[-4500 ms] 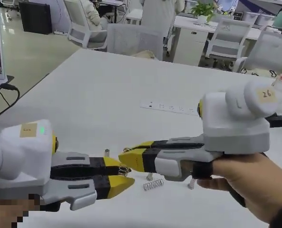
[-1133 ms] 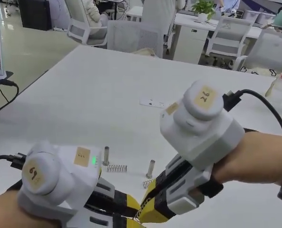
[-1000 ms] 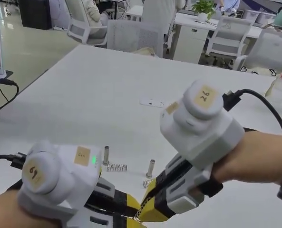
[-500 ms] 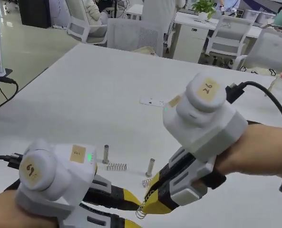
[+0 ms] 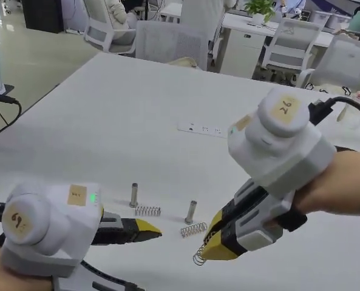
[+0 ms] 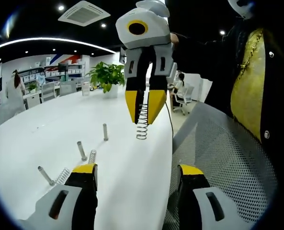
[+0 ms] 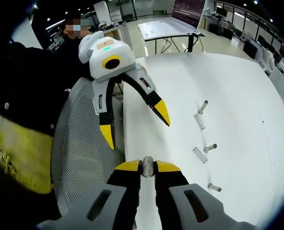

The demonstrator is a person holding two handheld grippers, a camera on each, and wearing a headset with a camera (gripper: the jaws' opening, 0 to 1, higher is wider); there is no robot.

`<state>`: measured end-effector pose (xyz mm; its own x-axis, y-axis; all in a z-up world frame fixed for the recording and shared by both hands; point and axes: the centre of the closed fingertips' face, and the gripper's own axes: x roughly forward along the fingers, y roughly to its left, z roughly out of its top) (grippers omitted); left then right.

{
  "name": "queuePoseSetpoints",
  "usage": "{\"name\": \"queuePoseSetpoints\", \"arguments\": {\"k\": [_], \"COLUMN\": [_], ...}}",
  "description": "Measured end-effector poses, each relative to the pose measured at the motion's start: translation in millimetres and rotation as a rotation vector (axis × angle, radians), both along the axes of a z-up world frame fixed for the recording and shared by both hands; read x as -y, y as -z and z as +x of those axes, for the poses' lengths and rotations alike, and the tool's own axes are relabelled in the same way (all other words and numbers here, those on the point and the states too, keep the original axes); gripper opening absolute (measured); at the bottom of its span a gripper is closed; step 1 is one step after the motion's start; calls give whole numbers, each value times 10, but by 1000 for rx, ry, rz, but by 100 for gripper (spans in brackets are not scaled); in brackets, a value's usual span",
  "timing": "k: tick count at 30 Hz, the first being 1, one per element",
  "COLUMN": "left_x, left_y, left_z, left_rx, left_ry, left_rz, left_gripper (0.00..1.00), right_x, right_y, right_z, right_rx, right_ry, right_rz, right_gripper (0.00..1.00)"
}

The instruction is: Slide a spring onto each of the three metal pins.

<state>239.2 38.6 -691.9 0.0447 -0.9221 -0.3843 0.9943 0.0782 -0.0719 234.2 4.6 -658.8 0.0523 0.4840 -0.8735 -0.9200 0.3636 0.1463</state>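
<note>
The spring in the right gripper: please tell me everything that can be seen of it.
The spring is a slim coil of bare silver-grey wire, metal by its look, with open turns. One end is pinched between the yellow fingers of the right gripper, which is shut on it; the rest sticks out free past the tips. It appears to hang just above the white table, touching nothing else.

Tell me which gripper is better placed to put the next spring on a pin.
The right gripper: its jaws are shut on a spring, close to a bare upright pin. The left gripper is open and holds nothing.
</note>
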Motion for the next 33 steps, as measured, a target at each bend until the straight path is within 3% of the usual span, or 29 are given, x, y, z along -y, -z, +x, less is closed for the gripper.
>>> {"name": "queuePoseSetpoints", "arguments": {"k": [3,8,21,28,33], "left_x": [-33,-83,-207,-210,-227], "left_y": [-4,-10,-53,-78,-99], "left_z": [30,56,111,116,135], "left_rx": [-14,-12,-18,-17,-16], "left_ry": [-31,-61,-135,-149,-163], "left_rz": [-3,-10,-42,-49,-55], "left_gripper": [78,87,91,90,89], "right_x": [84,238,720,885,1012], "right_y": [-33,-78,-275,-202,-39], "right_z": [45,123,463,622,744], "right_rx": [11,30,108,130,125], "right_ry": [21,52,150,179,194], "right_rz": [-1,-16,-78,-129,-185], "right_gripper": [8,8,8,8,8]}}
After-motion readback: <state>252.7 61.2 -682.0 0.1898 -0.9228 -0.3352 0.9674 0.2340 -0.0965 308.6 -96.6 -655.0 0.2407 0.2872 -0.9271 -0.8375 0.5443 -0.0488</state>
